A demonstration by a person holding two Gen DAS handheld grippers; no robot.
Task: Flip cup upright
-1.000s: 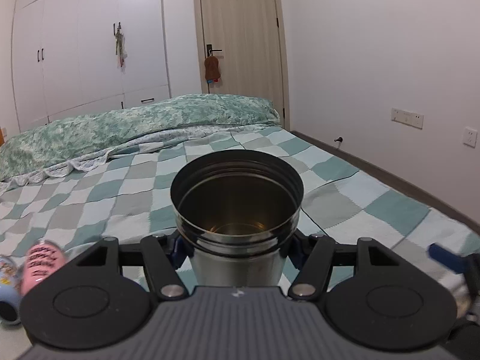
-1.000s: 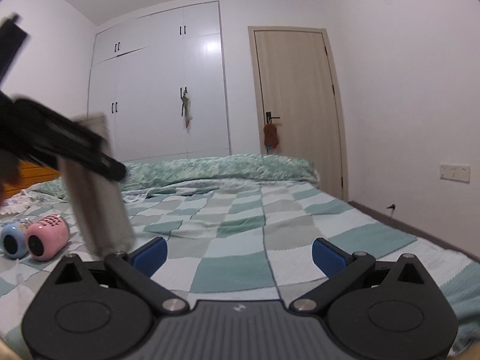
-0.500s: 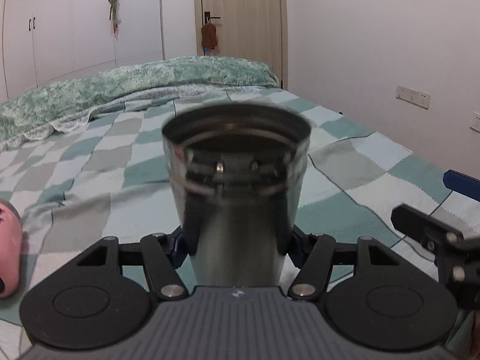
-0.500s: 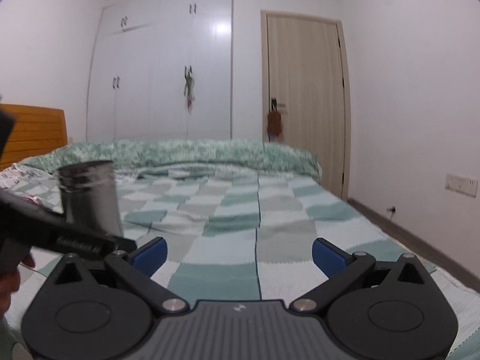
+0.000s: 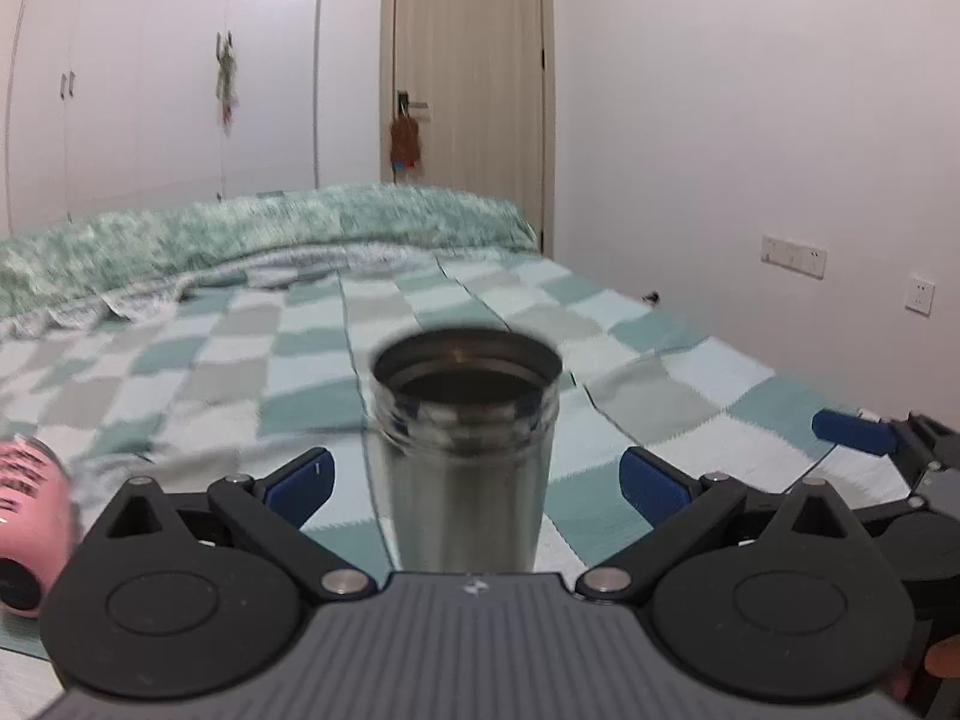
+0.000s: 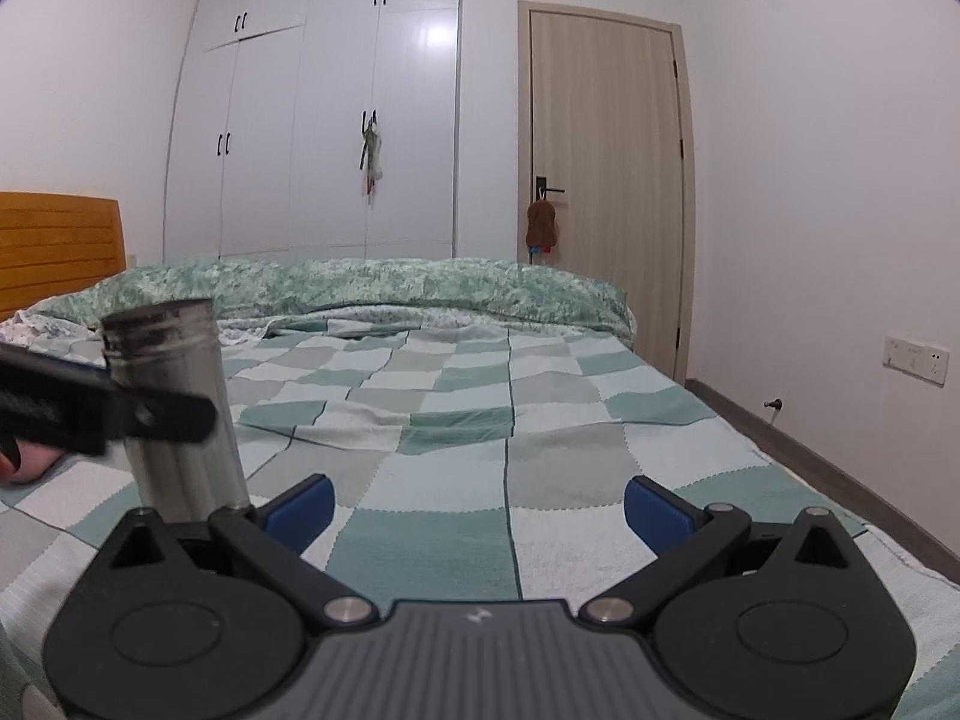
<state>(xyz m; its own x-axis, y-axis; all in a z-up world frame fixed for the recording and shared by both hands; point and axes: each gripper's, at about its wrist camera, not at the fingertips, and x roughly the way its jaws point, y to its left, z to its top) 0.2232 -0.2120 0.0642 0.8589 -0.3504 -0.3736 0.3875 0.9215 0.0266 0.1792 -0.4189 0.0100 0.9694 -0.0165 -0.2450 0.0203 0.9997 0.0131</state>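
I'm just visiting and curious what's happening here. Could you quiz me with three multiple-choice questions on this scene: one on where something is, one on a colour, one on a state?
1. Where does the steel cup stand?
A. on the checkered bedspread
B. on the floor
C. inside the wardrobe

2. What colour are the pads on the left gripper?
A. red
B. blue
C. yellow

3. How is the cup now?
A. lying on its side
B. mouth down
C. upright, mouth up

Answers: 1 A, checkered cloth lies all around it. 2 B, both pads show blue. 3 C, its open rim faces up, and the spread jaws stand clear of it.
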